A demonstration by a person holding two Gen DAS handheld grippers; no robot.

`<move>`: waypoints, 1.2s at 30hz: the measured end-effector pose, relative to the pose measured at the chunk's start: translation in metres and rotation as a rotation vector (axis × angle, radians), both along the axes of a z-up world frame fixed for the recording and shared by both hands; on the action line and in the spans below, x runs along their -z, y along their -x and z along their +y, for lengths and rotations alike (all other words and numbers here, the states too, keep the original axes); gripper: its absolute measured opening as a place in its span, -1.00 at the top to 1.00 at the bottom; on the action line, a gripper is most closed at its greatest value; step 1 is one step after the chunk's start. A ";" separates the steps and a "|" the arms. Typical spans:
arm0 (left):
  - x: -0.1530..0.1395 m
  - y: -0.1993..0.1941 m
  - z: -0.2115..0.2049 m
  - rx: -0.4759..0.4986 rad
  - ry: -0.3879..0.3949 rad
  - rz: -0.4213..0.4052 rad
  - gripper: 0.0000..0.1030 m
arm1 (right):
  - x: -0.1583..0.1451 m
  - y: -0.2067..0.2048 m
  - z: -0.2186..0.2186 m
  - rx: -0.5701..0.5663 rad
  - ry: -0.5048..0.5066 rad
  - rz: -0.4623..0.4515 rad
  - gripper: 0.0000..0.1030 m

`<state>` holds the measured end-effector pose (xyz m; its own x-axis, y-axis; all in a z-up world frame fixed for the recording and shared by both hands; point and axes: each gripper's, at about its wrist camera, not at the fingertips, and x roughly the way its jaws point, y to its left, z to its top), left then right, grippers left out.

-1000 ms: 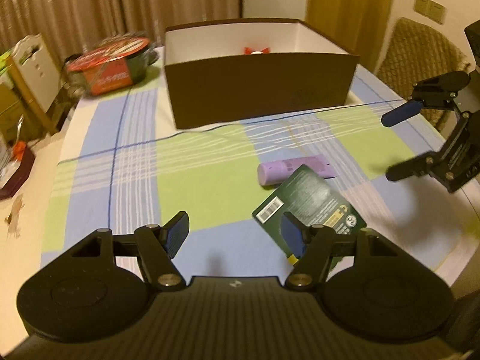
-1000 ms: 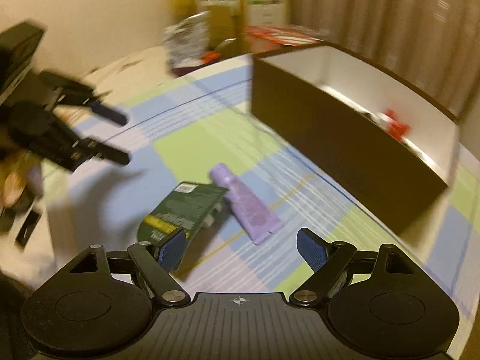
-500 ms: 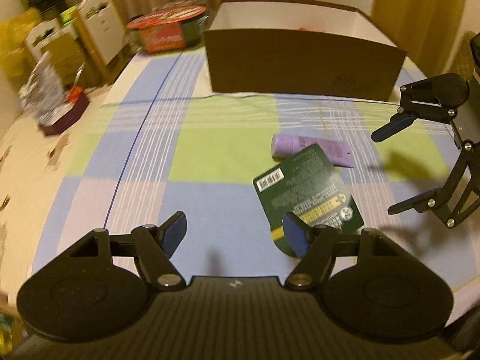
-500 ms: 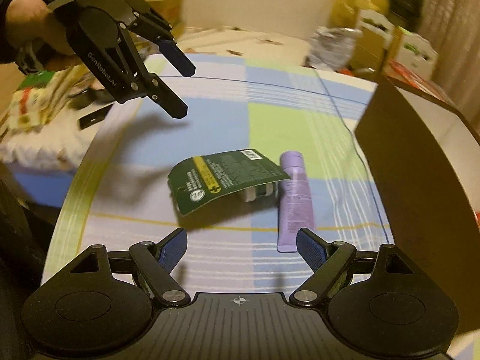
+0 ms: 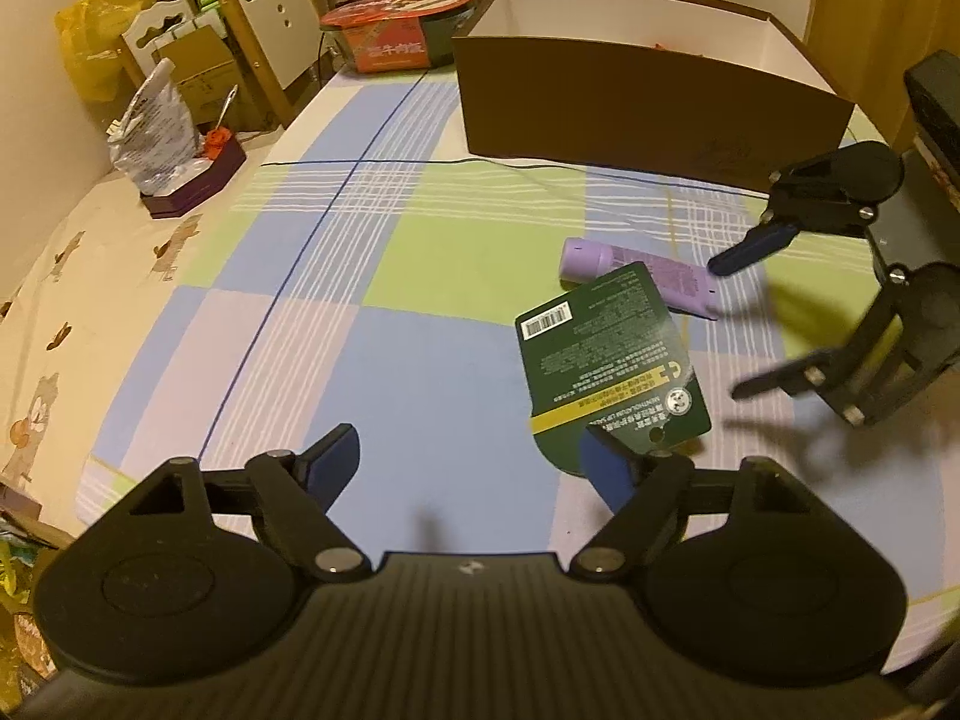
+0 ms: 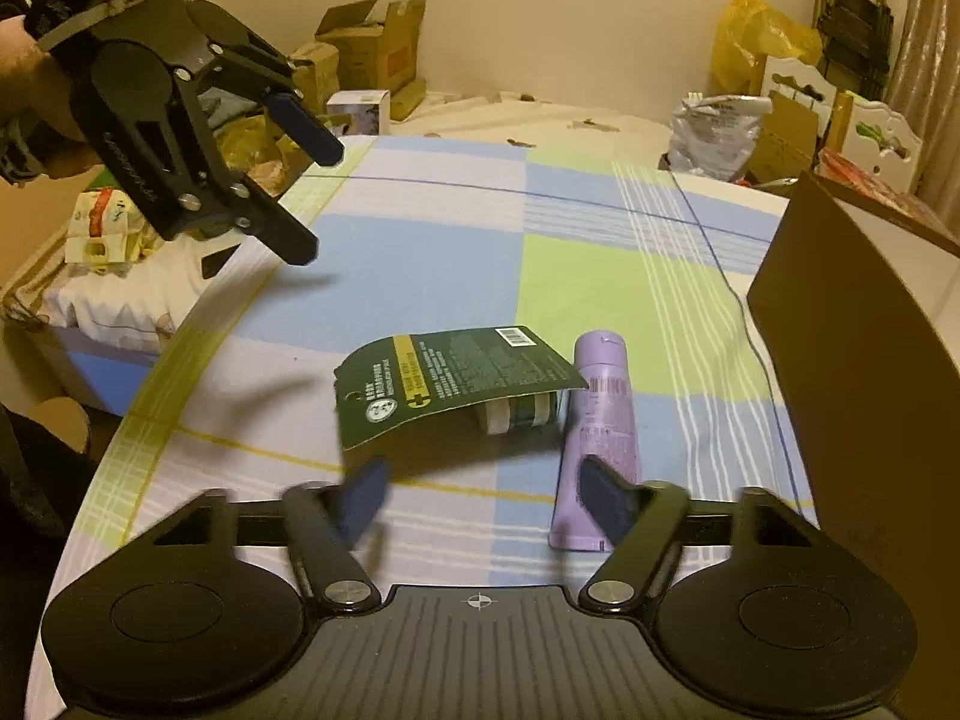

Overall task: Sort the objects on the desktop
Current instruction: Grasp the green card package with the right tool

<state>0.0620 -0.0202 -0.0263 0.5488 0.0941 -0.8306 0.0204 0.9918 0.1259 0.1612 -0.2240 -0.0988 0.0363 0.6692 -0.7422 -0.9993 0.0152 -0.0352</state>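
Observation:
A dark green carded lip-balm pack [image 5: 606, 360] [image 6: 456, 378] lies on the checked tablecloth, its card overlapping a purple tube [image 5: 642, 276] [image 6: 597, 420]. My left gripper [image 5: 474, 462] is open just short of the pack, its right finger at the card's near corner. My right gripper [image 6: 480, 498] is open and low over the cloth, its right finger over the tube's crimped end. In the left wrist view, the right gripper [image 5: 738, 324] hangs beside the tube. The brown box [image 5: 648, 102] [image 6: 852, 324] with a white inside stands behind them.
A red-lidded bowl [image 5: 402, 36] stands left of the box. A silver bag [image 5: 156, 132] on a dark tray sits off the cloth's left edge. Cardboard boxes [image 6: 372, 54] and a yellow bag [image 6: 762, 42] line the wall. A hand [image 6: 36, 60] holds the left gripper.
Both grippers have swung round toward the pack and tube and come lower. The right gripper's fingers have drawn a little closer together. The pack and tube have not moved.

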 end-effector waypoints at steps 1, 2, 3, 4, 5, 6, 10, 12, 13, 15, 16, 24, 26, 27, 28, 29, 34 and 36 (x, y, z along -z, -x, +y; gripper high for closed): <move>-0.001 0.000 0.000 -0.002 -0.002 0.001 -0.55 | 0.001 -0.002 0.002 -0.003 -0.001 0.001 -0.33; -0.001 0.001 0.000 -0.005 -0.006 0.001 -0.56 | 0.003 -0.004 0.005 -0.008 -0.002 0.005 -0.33; -0.002 0.001 -0.001 -0.007 -0.010 0.002 -0.57 | 0.004 -0.005 0.007 -0.014 -0.002 0.009 -0.33; -0.002 0.001 0.000 -0.010 -0.011 0.003 -0.57 | 0.006 -0.007 0.010 -0.021 0.000 0.011 -0.32; -0.002 0.002 0.000 -0.013 -0.011 0.006 -0.57 | 0.007 -0.008 0.012 -0.028 0.002 0.014 -0.30; -0.002 0.002 0.000 -0.015 -0.012 0.010 -0.58 | 0.009 -0.010 0.015 -0.036 0.004 0.017 -0.23; 0.000 0.005 0.002 -0.022 -0.016 0.022 -0.59 | 0.015 -0.017 0.024 -0.057 0.004 0.021 -0.22; 0.001 0.007 0.004 -0.027 -0.016 0.026 -0.60 | 0.016 -0.020 0.027 -0.067 0.000 0.017 -0.22; 0.001 0.007 0.004 -0.031 -0.016 0.027 -0.60 | 0.016 -0.021 0.030 -0.074 -0.001 0.013 -0.22; 0.002 0.008 0.007 -0.044 -0.010 0.029 -0.60 | 0.016 -0.021 0.033 -0.091 -0.003 0.006 -0.22; 0.003 0.008 0.007 -0.048 -0.006 0.029 -0.60 | 0.017 -0.022 0.035 -0.101 -0.001 0.001 -0.22; 0.005 0.010 0.006 -0.062 0.007 0.032 -0.60 | 0.024 -0.030 0.048 -0.146 0.006 0.007 -0.15; 0.004 0.011 0.005 -0.066 0.009 0.032 -0.60 | 0.026 -0.032 0.051 -0.153 0.006 0.014 0.01; 0.004 0.011 0.005 -0.069 0.009 0.032 -0.60 | 0.026 -0.032 0.052 -0.156 0.006 0.013 0.01; 0.004 0.011 0.005 -0.071 0.009 0.032 -0.60 | 0.027 -0.031 0.053 -0.159 0.003 0.010 0.01; 0.004 0.011 0.006 -0.073 0.010 0.032 -0.60 | 0.027 -0.031 0.053 -0.161 0.000 0.007 0.01; 0.005 0.012 0.006 -0.076 0.013 0.035 -0.60 | 0.027 -0.030 0.055 -0.170 -0.010 -0.014 0.31; 0.006 0.011 0.005 -0.073 0.015 0.036 -0.60 | 0.026 -0.029 0.055 -0.162 -0.007 -0.012 0.32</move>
